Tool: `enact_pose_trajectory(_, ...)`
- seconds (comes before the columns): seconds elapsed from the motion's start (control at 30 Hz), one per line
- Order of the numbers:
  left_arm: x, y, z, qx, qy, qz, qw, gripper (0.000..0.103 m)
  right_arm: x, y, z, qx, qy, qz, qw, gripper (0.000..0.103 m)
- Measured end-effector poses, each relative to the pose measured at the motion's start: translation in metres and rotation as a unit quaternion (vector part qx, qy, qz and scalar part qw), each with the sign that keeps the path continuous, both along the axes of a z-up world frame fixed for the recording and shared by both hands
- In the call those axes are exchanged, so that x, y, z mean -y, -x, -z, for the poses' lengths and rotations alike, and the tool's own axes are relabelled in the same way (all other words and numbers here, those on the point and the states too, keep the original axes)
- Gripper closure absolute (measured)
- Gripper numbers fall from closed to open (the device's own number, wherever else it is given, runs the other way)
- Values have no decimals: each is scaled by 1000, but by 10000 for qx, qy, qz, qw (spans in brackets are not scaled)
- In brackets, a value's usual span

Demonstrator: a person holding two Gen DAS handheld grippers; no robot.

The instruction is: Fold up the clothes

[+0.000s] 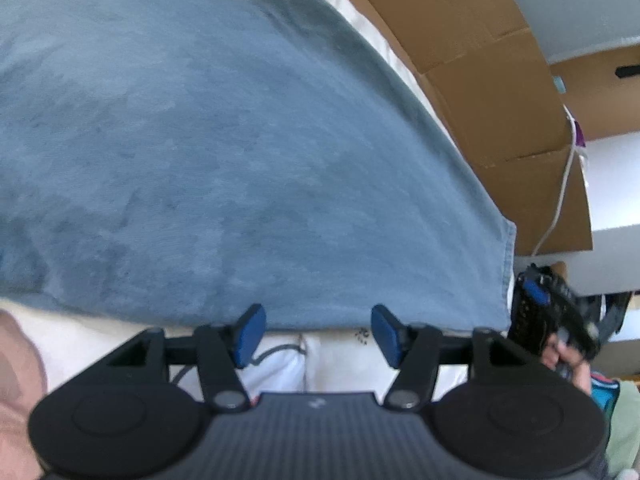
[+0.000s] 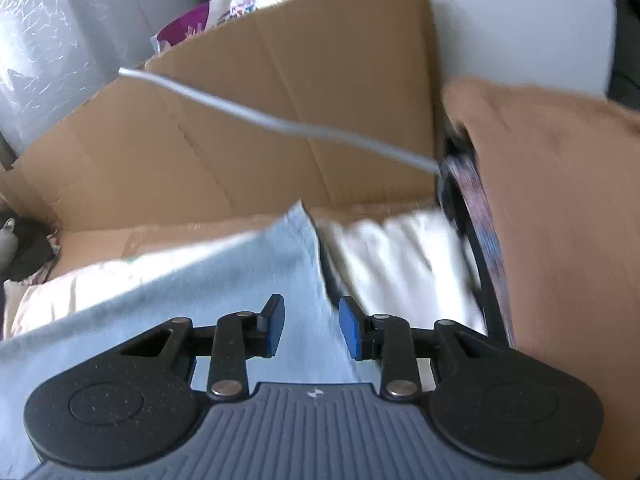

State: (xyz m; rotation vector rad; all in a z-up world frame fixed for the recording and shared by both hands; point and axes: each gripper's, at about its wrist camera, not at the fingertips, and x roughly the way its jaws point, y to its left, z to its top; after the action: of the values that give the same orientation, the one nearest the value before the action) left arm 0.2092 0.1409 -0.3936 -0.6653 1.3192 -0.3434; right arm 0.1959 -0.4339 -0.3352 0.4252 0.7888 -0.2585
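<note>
A blue garment lies spread flat on a white bed surface and fills most of the left wrist view. My left gripper is open and empty, its blue pads at the garment's near edge. In the right wrist view the same garment looks pale blue, with a corner pointing toward a cardboard box. My right gripper is open and empty above that cloth, near its right edge. The right gripper also shows in the left wrist view, held in a hand at the far right.
Large cardboard boxes stand along the bed's far side and also show in the right wrist view. A grey cable crosses in front of the box. White bedding lies right of the garment. My forearm fills the right edge.
</note>
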Motion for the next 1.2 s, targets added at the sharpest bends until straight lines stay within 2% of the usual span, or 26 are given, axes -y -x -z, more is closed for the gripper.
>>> enact_pose_trajectory(0.27, -2, 4, 4, -91, -23, -147, 9998, 39, -26, 57, 9, -37, -255, 356, 9990, 66)
enact_pose_trajectory(0.37, 0, 3, 5, -124, -5, -89, 9999, 39, -35, 61, 17, -336, -20, 497, 9982, 66)
enact_pose_trajectory(0.47, -9, 5, 3, -167, 48, -19, 9998, 37, -35, 62, 31, -531, -108, 619, 9966, 66)
enact_pose_trajectory(0.63, -9, 4, 7, -211, 40, 35, 9998, 34, -28, 56, 43, -285, -599, 840, 9943, 66)
enact_pose_trajectory(0.7, -8, 5, 9, -247, 12, 37, 9997, 34, -26, 50, 49, -413, -633, 898, 9931, 70)
enact_pose_trajectory(0.73, -9, 4, 10, -262, 2, 34, 9997, 34, -24, 49, 51, -457, -601, 968, 9924, 87)
enact_pose_trajectory(0.77, -9, 5, 9, -267, -10, 35, 9996, 34, -23, 49, 50, -453, -586, 1036, 9919, 97)
enact_pose_trajectory(0.87, -9, 5, 9, -265, -42, 47, 9996, 34, -23, 50, 44, -416, -530, 1119, 9914, 101)
enact_pose_trajectory(1.1, -5, 6, 6, -274, -55, 45, 9996, 34, -30, 57, 30, -350, -302, 1234, 9913, 102)
enact_pose_trajectory(1.2, -6, 7, 6, -307, -11, 28, 9995, 34, -24, 57, 36, -433, -497, 1337, 9888, 101)
